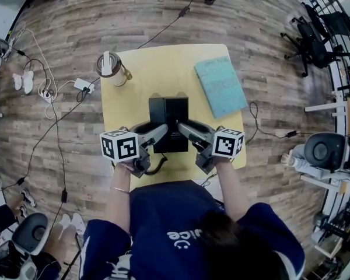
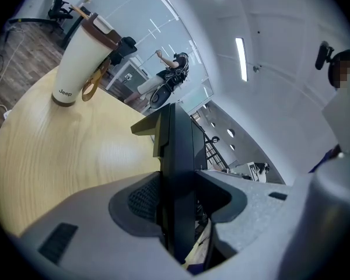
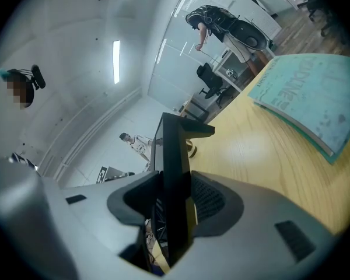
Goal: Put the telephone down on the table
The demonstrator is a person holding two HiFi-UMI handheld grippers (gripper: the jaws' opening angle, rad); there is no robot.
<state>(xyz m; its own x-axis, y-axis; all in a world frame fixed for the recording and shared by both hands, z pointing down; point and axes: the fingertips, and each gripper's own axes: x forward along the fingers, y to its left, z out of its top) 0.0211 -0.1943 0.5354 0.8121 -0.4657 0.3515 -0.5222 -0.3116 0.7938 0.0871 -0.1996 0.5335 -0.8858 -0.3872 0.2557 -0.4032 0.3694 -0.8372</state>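
1. Firmly, the left gripper [image 2: 176,200] and right gripper [image 3: 174,206] each had their jaws pinching the black telephone [image 1: 168,121] from opposite sides.
2. It was over the yellow table's [image 1: 157,63] near half, contact unclear.
3. A tumbler [image 1: 111,69] and a teal book [image 1: 220,85] sat beyond.

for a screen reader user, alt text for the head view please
Seen from above, a person grips a black telephone from both sides with the left tool and right tool at a yellow table. A white tumbler stands at its far left, a teal book lies at its far right.
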